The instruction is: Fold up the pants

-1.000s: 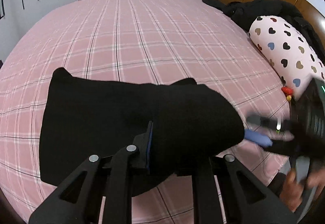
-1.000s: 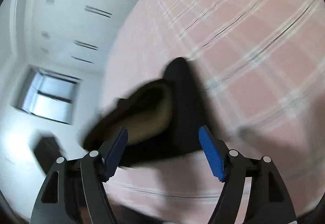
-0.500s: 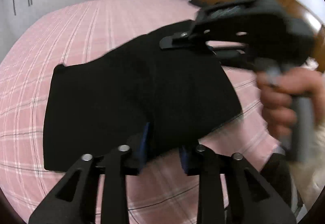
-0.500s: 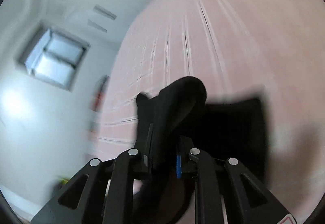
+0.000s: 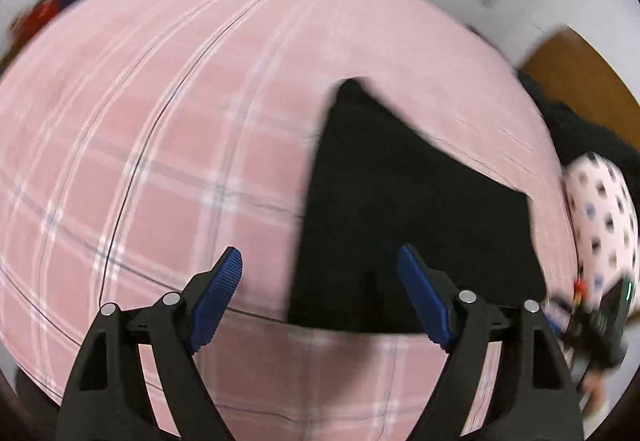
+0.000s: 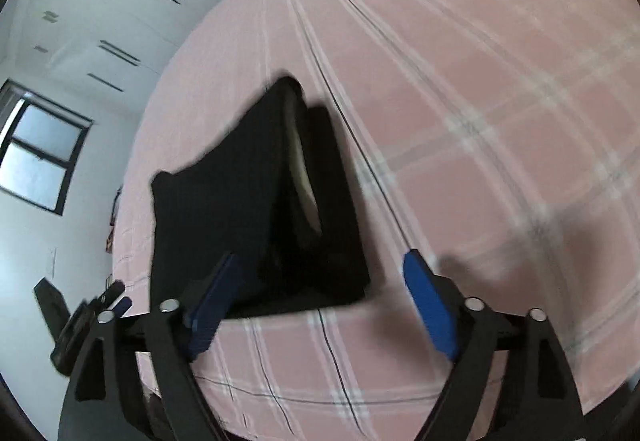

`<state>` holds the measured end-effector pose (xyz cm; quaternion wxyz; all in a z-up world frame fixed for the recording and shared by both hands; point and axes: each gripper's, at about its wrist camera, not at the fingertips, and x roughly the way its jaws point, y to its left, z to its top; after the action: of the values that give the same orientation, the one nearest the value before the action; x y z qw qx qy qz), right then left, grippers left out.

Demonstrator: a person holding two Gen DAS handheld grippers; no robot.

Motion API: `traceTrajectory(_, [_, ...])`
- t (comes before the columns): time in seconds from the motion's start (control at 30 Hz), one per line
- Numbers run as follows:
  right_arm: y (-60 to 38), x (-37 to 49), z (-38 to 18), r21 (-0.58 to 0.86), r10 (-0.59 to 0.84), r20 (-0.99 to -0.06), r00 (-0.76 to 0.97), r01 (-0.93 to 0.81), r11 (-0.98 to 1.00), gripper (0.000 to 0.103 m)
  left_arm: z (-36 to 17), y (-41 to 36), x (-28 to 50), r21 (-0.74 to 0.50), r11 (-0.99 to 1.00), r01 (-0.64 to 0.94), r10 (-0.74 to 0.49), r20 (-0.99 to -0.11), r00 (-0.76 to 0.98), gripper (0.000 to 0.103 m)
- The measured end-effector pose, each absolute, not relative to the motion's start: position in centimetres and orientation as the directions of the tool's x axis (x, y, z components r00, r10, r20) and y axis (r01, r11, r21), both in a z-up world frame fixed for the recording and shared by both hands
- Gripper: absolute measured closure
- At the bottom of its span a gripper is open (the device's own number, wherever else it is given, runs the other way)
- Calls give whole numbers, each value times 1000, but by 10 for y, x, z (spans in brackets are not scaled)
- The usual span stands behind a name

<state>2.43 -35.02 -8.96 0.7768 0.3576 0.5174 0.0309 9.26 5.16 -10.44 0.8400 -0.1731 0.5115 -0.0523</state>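
The black pants (image 5: 412, 209) lie folded in a compact stack on the pink plaid bed (image 5: 160, 161). My left gripper (image 5: 318, 295) is open and empty, above the near left edge of the pants. In the right wrist view the folded pants (image 6: 256, 213) show a pale inner lining at the fold. My right gripper (image 6: 320, 305) is open and empty, just in front of the stack's near edge. The right gripper also shows at the far right of the left wrist view (image 5: 592, 317), and the left gripper at the lower left of the right wrist view (image 6: 88, 321).
A white pillow with heart prints (image 5: 604, 217) lies at the right, beside dark clothing (image 5: 576, 129) against the wooden headboard (image 5: 580, 77). White wardrobe doors (image 6: 120, 1) and a window (image 6: 40, 153) stand beyond the bed.
Both grippers were shut on the pants half a second ago. Both have let go and pulled back, and the pants now lie folded on the bed.
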Motion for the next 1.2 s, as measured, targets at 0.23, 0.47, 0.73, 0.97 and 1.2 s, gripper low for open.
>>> traceTrajectory(0.23, [-321,40,-127,626,456,-770,446,393,674,23,-161,42,109,-429,894,-131,-356,-857,373,22])
traceTrajectory(0.47, [-314,24,-59,710,521,-675,522,270,650,88,-110,52,94,-528,848,-36,-473,-787,397,86])
traceTrajectory(0.73, [-319,-42,-82,423,291,-878,380,328,845,82,-126,66,24,-226,974,-18,-211,-931,299,81])
traceTrajectory(0.97, [-300,-11,-34,427,282,-800,529,174,887,23,-89,64,5,-172,984,-42,-139,-896,422,64])
traceTrajectory(1.2, [-266,41,-53,415,339,-844,416,103,904,92,-50,10,5,-13,998,63,-43,-860,509,38])
